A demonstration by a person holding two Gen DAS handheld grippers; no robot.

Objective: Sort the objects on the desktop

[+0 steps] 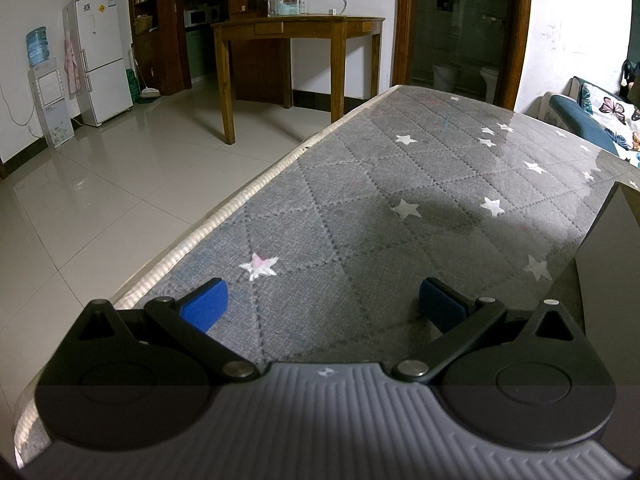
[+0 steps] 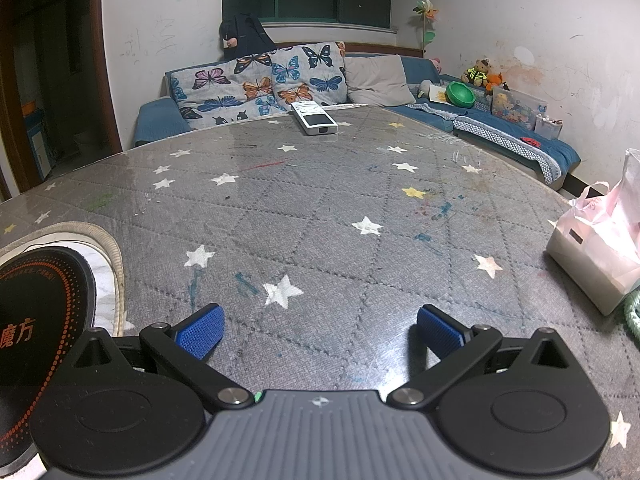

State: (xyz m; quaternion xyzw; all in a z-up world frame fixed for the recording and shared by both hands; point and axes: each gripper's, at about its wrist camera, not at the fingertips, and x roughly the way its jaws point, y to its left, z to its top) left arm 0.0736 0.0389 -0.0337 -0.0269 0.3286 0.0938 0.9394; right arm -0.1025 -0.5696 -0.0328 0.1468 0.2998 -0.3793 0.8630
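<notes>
the remote (image 2: pixel 316 119) lies near the surface's (image 2: pixel 320 208) far edge, straight ahead of the right gripper (image 2: pixel 320 330), long axis pointing away. both grippers' fingers are spread wide and empty; the left gripper (image 1: pixel 322 304) faces bare surface.

The left claw (image 1: pixel 322 304) has a grey ribbed body with a small cross mark at its front edge, flanked by two round black discs. Black link arms run from silver rivets out to two fingers (image 1: pixel 206 304) faced with blue dimpled pads. Triangular black brackets with cut-out holes sit at the outer corners. The right claw (image 2: pixel 320 330) looks the same, its blue pads (image 2: pixel 202 330) showing a fine dotted texture.
</notes>
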